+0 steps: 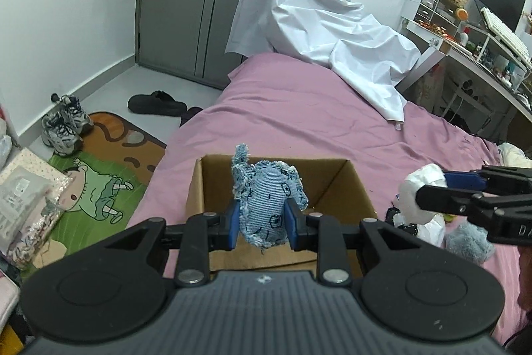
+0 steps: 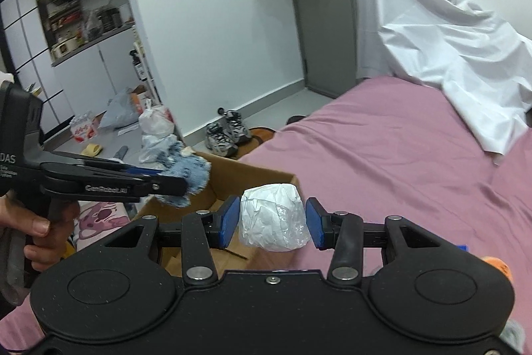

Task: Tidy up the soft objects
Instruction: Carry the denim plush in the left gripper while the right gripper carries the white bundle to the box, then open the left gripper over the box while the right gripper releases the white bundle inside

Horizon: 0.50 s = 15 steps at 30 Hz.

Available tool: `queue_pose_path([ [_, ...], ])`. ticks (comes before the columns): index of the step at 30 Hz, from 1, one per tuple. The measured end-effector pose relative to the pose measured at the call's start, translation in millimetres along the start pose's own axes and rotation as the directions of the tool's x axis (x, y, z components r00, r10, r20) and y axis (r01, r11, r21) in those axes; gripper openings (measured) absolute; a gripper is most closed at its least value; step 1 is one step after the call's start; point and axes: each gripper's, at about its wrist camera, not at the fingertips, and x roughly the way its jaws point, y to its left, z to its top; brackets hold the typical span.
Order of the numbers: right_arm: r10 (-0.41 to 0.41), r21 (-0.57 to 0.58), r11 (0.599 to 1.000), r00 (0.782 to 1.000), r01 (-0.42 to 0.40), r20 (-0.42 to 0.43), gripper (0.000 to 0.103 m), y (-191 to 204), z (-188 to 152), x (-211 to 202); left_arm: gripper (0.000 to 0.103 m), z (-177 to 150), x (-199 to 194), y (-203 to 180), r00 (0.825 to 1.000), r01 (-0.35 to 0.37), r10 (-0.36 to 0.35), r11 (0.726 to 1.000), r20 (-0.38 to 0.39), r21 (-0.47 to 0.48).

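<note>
Left gripper (image 1: 262, 222): black two-finger tongs with blue pads, pitched downward, jaws pinched narrow on a frayed blue denim stuffed toy (image 1: 266, 198). A bare hand (image 2: 36, 232) wraps its grip.

Right gripper (image 2: 274, 222): matching tongs, pitched downward, jaws half apart, pads pressing a crumpled white plastic-wrapped bundle (image 2: 272, 217).

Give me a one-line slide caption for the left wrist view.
Left gripper holds a frayed denim toy over an open cardboard box on the pink bed.

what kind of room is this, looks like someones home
Most likely a small bedroom in a flat: a bed with a pink sheet, sneakers on the floor, and a cluttered desk beside it.
</note>
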Motion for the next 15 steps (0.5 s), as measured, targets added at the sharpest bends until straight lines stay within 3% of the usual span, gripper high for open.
queue_pose_path([
  [10,0.02,0.076,0.997,0.998,-0.025,0.066,0.043,6.0,7.9,29.5,0.027,2.9,21.6,8.2,0.999,0.005,-0.006,0.999,-0.039,-0.032],
  [13,0.029,0.063,0.997,0.998,-0.033,0.062,0.043,10.8,8.3,34.5,0.03,1.9,20.2,7.7,0.999,0.005,-0.006,0.999,-0.036,-0.034],
  [15,0.042,0.056,0.997,0.997,-0.046,0.061,0.044,13.9,8.7,37.2,0.038,1.1,17.4,7.4,0.999,-0.003,0.002,0.999,-0.036,-0.036],
])
